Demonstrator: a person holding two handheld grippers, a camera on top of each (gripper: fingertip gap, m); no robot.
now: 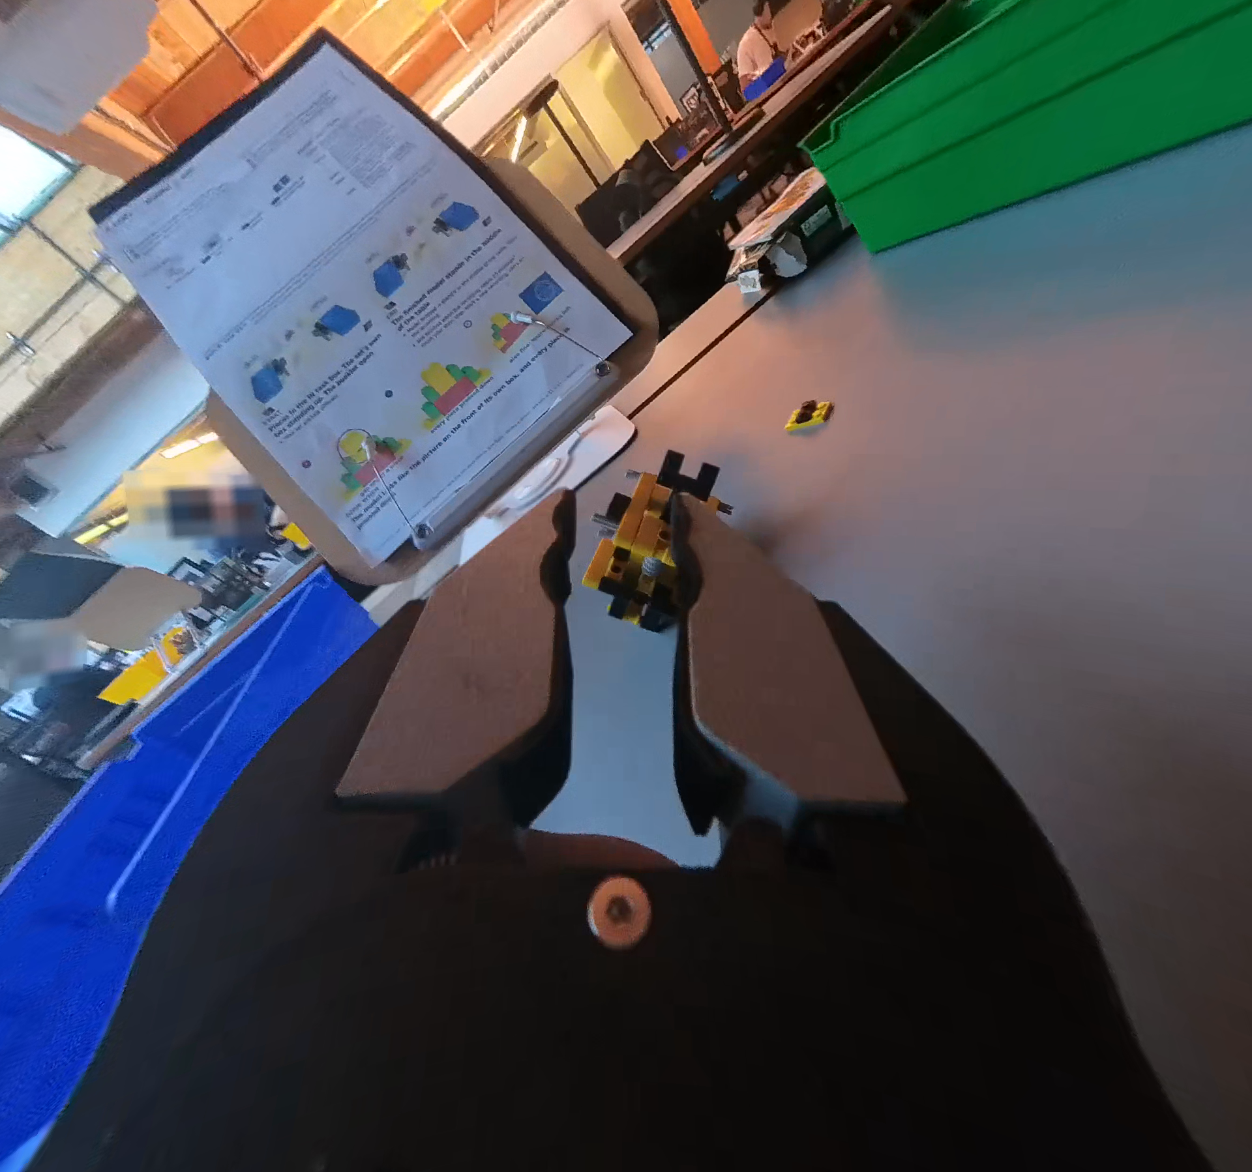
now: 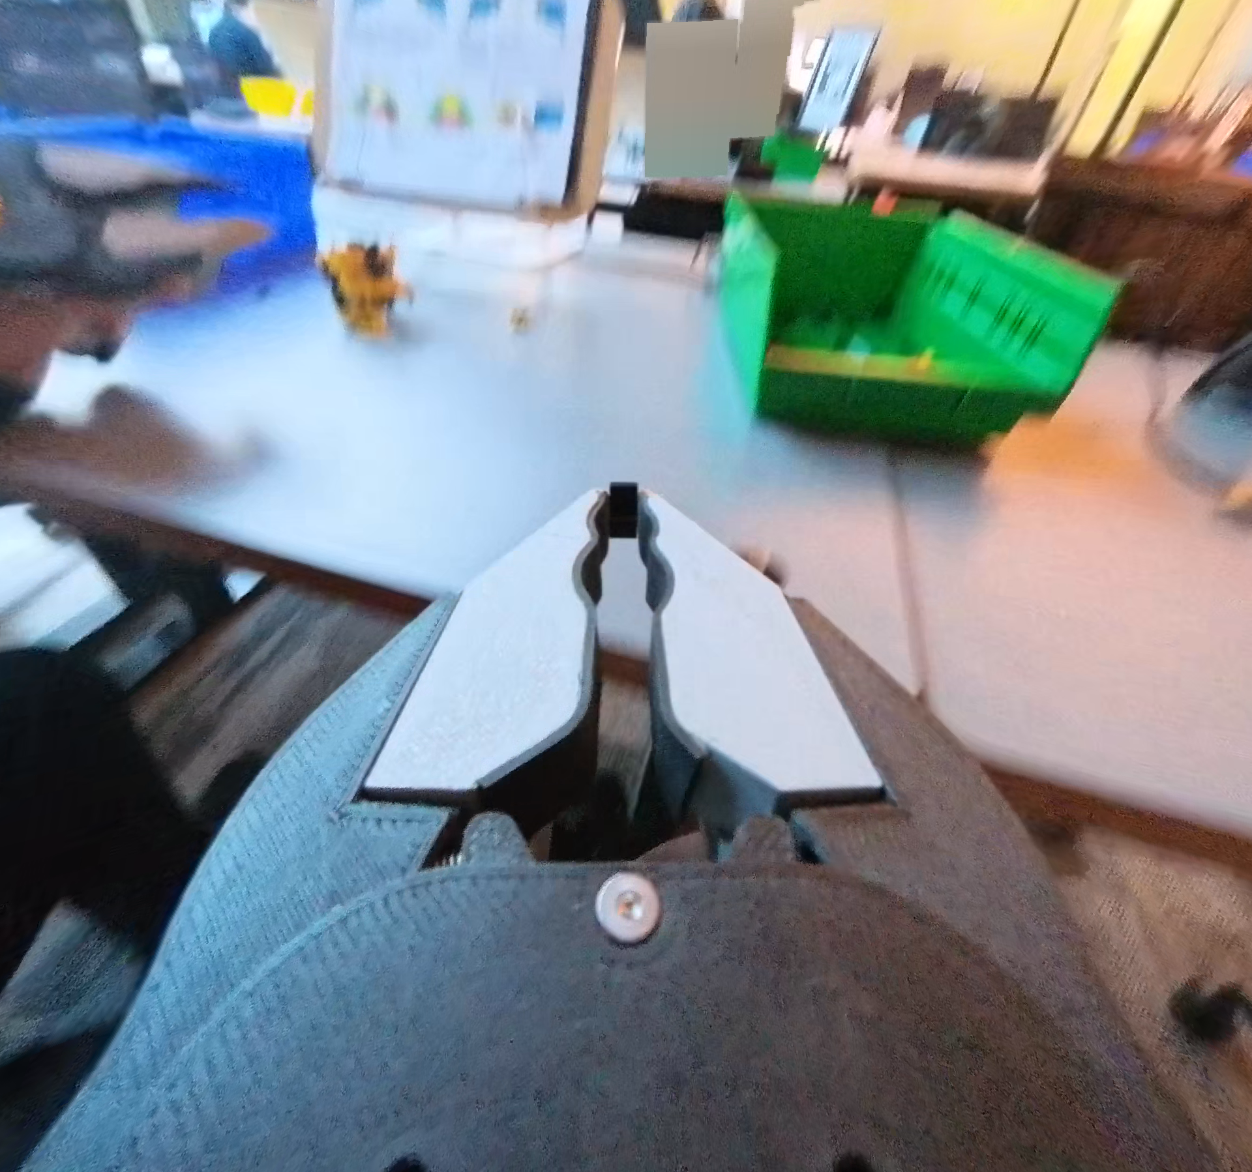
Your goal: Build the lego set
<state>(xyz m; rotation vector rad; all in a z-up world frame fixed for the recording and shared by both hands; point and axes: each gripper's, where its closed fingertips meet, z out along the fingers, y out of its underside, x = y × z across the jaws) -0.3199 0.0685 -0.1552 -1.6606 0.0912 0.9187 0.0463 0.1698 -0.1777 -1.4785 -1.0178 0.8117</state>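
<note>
The left gripper (image 1: 623, 530) is spread around the yellow-and-black lego model (image 1: 643, 550) on the grey table (image 1: 1016, 530), near the instruction sheet (image 1: 352, 300). The right gripper (image 2: 623, 506) pinches a small black brick (image 2: 623, 508); a green bin (image 2: 881, 320) sits far right.

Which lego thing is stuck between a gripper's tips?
The small black lego piece, pinched at the right gripper tips. The yellow-and-black model sits between the open left gripper; the tiny yellow piece lies alone.
</note>
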